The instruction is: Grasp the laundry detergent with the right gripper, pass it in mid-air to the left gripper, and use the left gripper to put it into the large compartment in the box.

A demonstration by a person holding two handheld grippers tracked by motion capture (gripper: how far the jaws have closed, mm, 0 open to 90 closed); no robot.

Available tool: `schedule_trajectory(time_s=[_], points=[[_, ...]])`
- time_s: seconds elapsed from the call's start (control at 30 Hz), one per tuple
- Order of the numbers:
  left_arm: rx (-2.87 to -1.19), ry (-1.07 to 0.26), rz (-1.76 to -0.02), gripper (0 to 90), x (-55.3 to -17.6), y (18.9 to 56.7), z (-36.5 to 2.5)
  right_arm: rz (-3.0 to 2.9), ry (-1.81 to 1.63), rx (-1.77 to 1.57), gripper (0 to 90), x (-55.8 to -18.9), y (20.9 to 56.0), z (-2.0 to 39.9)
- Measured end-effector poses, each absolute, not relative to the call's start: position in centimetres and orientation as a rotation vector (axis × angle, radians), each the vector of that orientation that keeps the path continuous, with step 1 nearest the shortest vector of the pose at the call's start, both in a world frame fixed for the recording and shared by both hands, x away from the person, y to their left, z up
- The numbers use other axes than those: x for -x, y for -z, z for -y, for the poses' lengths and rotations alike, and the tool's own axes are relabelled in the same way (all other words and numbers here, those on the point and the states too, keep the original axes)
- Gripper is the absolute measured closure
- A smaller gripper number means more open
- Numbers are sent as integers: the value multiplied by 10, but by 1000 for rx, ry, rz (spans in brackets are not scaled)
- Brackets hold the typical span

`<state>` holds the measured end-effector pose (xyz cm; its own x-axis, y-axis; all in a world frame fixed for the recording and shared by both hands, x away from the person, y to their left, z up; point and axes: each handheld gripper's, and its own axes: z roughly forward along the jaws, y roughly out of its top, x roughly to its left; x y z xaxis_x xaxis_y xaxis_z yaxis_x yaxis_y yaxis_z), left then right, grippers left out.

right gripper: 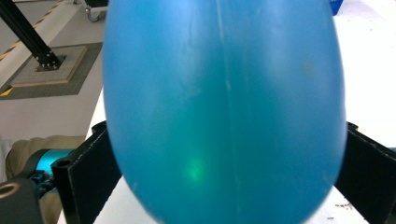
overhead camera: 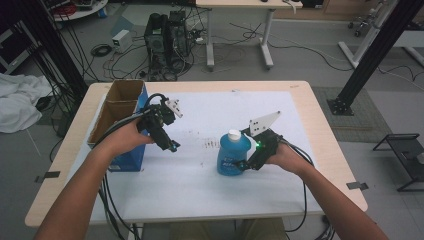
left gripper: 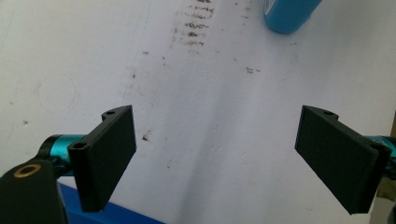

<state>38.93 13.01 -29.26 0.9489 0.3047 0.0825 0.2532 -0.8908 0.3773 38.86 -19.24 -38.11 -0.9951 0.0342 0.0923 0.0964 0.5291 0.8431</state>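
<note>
A blue bottle [overhead camera: 233, 154] with a white cap stands upright in the middle of the white sheet [overhead camera: 200, 190]. My right gripper [overhead camera: 246, 163] is at its lower right side. In the right gripper view the bottle's body [right gripper: 224, 93] sits between the two black jaws, which press on both of its sides. My left gripper [overhead camera: 171, 145] hovers open beside the cardboard box [overhead camera: 131, 157], left of the bottle. In the left gripper view the wide-apart fingers [left gripper: 105, 158] frame bare sheet, with the bottle's base [left gripper: 289, 14] far ahead.
The open cardboard box with a blue side stands at the table's left edge. Brown smudges [overhead camera: 210, 144] mark the sheet between the grippers. On the floor behind the table are a computer tower [overhead camera: 167, 40], cables and a second table [overhead camera: 240, 30].
</note>
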Motion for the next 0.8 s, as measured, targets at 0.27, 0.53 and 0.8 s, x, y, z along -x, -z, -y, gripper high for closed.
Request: schedule_trajectory(time_s=[0.27,0.53,0.8], points=[[-2754,-203,-383,125,-390,291,-130,2689,1486,128,60,-388,382,193],[-2747,-211,-385,125,-389,291,-130,2676,1476,136,145,-387,382,194],[-2756,-205,-383,126,-390,291,-130,2672,1509,139,160,-387,385,194]])
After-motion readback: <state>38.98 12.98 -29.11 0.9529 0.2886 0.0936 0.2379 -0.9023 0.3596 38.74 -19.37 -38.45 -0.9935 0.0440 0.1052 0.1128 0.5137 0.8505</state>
